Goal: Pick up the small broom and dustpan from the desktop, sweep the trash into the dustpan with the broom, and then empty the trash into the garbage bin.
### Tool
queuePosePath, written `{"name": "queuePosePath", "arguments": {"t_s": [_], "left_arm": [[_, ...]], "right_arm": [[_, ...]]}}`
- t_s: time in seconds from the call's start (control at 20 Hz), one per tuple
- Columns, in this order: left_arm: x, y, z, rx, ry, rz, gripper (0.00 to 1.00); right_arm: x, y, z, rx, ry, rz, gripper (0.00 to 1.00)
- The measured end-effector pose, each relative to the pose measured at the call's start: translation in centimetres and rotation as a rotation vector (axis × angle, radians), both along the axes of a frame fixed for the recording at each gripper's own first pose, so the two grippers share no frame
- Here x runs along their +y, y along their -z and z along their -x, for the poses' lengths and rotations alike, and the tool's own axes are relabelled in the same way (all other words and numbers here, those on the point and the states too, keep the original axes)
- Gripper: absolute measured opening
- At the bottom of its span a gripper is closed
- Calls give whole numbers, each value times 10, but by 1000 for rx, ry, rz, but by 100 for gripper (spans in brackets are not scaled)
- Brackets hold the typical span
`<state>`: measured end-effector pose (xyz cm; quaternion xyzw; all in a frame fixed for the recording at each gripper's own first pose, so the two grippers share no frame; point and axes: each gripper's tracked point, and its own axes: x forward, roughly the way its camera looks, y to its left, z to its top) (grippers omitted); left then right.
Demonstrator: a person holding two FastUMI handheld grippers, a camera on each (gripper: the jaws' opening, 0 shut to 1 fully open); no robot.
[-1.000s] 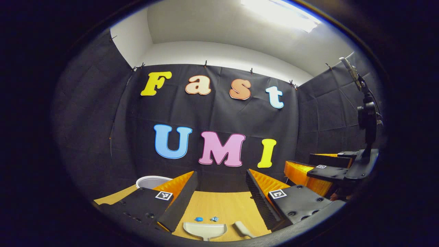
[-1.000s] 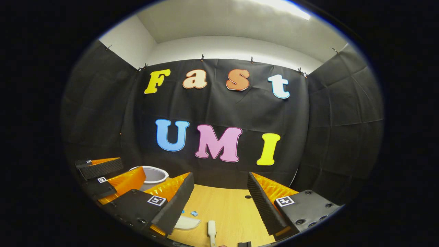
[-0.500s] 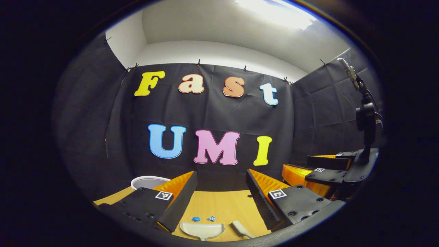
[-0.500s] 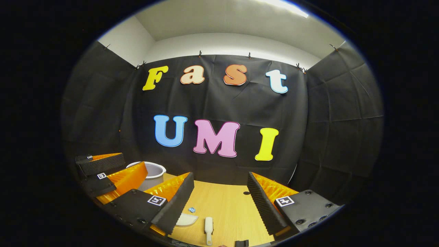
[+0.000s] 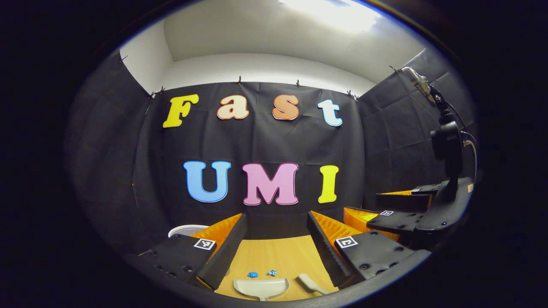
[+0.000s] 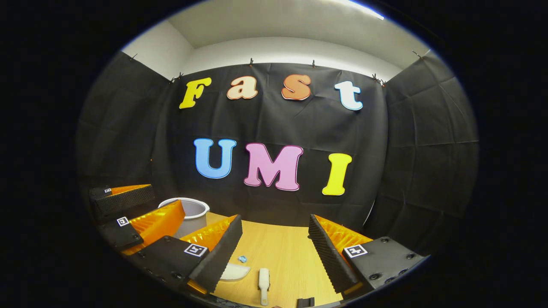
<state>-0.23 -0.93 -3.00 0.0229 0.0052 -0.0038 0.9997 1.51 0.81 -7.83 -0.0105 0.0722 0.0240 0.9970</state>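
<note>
Both grippers hover above the desk (image 6: 282, 244) with nothing picked up yet, so the step in hand is the reach for the two tools.

Left gripper (image 5: 276, 239): fingers spread wide, nothing between them. The dustpan (image 5: 261, 287) lies flat on the desk just below and between its fingertips, mouth facing away toward two small blue scraps of trash (image 5: 262, 273) that sit just beyond its lip. The broom (image 5: 311, 283) lies beside the dustpan, close under the inner edge of the right-hand finger.

Right gripper (image 6: 276, 239): fingers also spread, empty. In its view the broom (image 6: 263, 282) lies lengthwise almost dead centre between the fingers, low down, with the dustpan (image 6: 234, 271) half tucked behind the left-hand finger and one blue scrap (image 6: 242, 259) just past it. The garbage bin (image 6: 190, 211) stands farther off, beyond the left-hand finger, partly hidden by the other gripper.

To do this well, I'd judge: tip each gripper down and descend straight, keeping the fingers open until they straddle a handle. The broom is already lined up for the right side. The dustpan's handle is at the very bottom edge of the left gripper view, so the left gripper likely needs to draw back a touch first. Go gently; a nudge could scatter the scraps.
</note>
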Motion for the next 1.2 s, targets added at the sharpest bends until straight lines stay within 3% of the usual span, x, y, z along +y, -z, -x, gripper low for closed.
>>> {"name": "queuePosePath", "arguments": {"t_s": [0.25,0.45,0.6,0.8,0.9,0.95,1.05,1.1,1.2], "left_arm": [[14,53,-6,177,-16,59,86],[19,111,-7,332,-8,56,84],[17,169,-9,508,7,145,84],[24,238,-2,806,-21,187,86],[28,259,-1,888,-41,192,87],[32,272,-3,932,-54,192,87],[37,296,-1,1017,-79,190,87],[40,305,0,1051,-95,192,87],[40,322,0,1128,-118,208,87]], "right_arm": [[10,45,-8,126,-9,-37,97],[16,102,-11,297,0,-92,100],[22,147,-14,422,0,-112,100],[22,223,-16,630,7,-120,100],[26,264,-13,759,-2,-126,96],[31,285,-12,819,-11,-135,100],[37,315,-5,940,-25,-143,96],[38,333,-6,986,-28,-141,100],[37,360,-10,1071,-27,-106,98]]}}
